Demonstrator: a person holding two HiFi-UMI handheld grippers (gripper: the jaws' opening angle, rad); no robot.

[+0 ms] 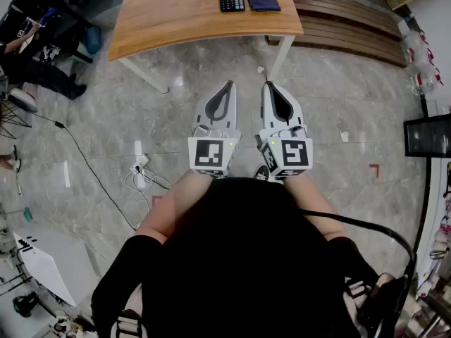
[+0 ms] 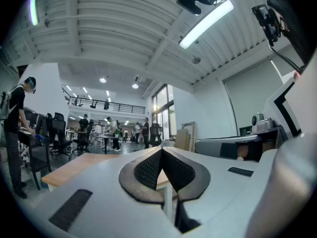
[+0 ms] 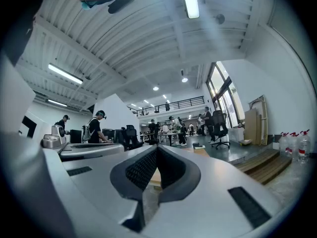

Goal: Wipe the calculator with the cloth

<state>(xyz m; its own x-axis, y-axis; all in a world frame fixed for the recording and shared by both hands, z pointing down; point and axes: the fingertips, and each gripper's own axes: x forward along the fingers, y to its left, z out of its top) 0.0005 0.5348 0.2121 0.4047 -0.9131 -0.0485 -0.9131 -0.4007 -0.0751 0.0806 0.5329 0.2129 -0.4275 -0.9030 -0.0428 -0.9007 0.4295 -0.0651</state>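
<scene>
A black calculator [image 1: 232,0] lies near the far right end of a wooden table [image 1: 183,16], with a folded dark blue cloth [image 1: 263,2] just to its right. Both grippers are held close to my body, well short of the table, side by side above the floor. My left gripper [image 1: 229,84] is shut with nothing in it, and my right gripper [image 1: 268,85] is shut and empty too. In the left gripper view the left gripper [image 2: 161,149] has its jaws closed together, tips touching; the right gripper [image 3: 157,147] looks the same in the right gripper view.
The floor is grey stone tile [image 1: 338,104]. A white power strip with cables [image 1: 139,169] lies at the left. Wooden steps [image 1: 352,27] run behind the table at the right. A person sits at a cluttered desk [image 1: 28,48] at the far left.
</scene>
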